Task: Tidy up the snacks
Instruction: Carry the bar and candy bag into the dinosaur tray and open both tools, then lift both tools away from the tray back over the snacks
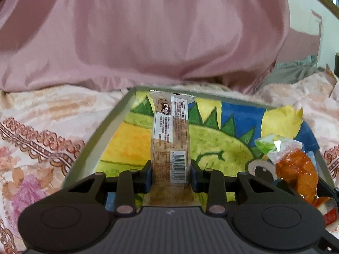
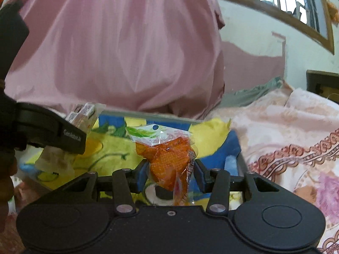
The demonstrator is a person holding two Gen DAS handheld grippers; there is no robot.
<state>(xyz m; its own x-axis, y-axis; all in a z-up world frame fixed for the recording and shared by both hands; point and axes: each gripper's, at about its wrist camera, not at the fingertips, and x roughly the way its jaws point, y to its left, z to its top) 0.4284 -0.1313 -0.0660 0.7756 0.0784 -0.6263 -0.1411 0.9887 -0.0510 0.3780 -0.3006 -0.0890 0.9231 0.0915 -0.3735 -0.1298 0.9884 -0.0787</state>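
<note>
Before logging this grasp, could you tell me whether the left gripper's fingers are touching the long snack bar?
Touching: the left wrist view shows both fingers pressed against the snack bar, with no gap on either side.

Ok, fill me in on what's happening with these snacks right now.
A person in a pink shirt is holding a gripper in each hand over a colourful tray on a floral bedspread. The left gripper is shut on a long wrapped snack bar. The right gripper is shut on an orange snack packet. Both snacks are held above the tray.
</note>
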